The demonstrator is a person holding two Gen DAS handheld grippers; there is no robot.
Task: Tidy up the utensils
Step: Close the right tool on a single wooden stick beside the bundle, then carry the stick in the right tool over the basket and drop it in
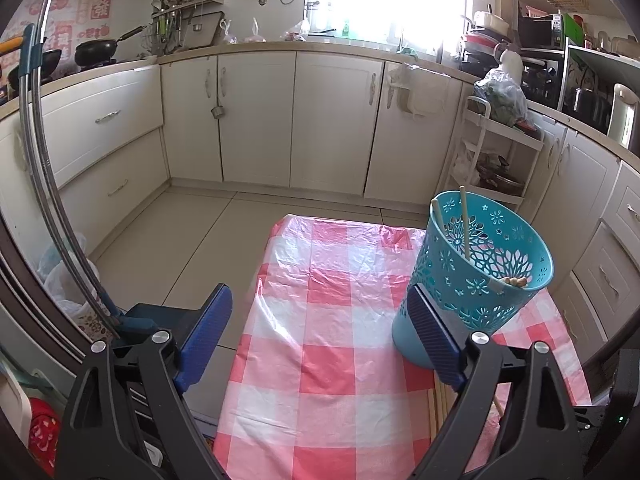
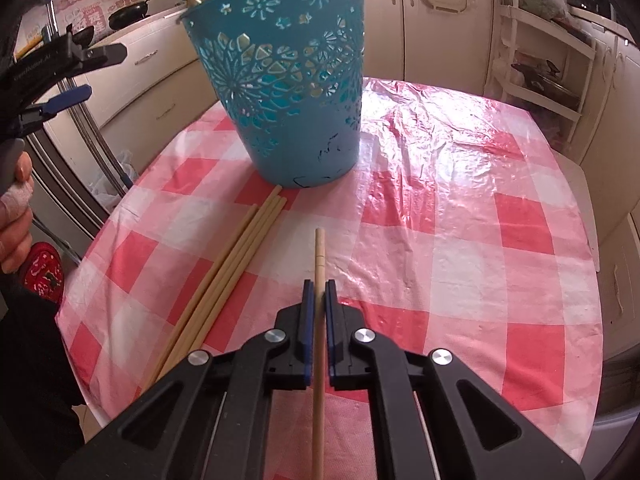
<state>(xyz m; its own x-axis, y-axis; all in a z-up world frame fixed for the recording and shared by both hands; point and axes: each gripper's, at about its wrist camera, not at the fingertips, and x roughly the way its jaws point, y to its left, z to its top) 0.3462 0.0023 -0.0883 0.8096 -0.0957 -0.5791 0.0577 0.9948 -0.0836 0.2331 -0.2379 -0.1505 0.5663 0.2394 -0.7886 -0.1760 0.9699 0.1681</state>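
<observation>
A teal perforated basket [image 2: 292, 80] stands on the red-checked tablecloth [image 2: 440, 220]; it also shows in the left wrist view [image 1: 480, 272], with chopsticks [image 1: 465, 224] standing inside it. My right gripper [image 2: 319, 286] is shut on one pale wooden chopstick [image 2: 319, 248] that points toward the basket. Several loose chopsticks [image 2: 232, 264] lie on the cloth to its left, reaching the basket's base. My left gripper [image 1: 320, 304] is open and empty, left of the basket, its right finger [image 1: 432, 328] close to the basket wall. It appears at the left edge of the right wrist view [image 2: 68, 96].
The table [image 1: 320, 360] sits in a kitchen with cream cabinets [image 1: 256, 116] behind. A white shelf cart [image 1: 492, 152] stands back right. Plastic bags [image 1: 64, 280] lie on the floor at left. A metal pole [image 1: 40, 152] curves along the left.
</observation>
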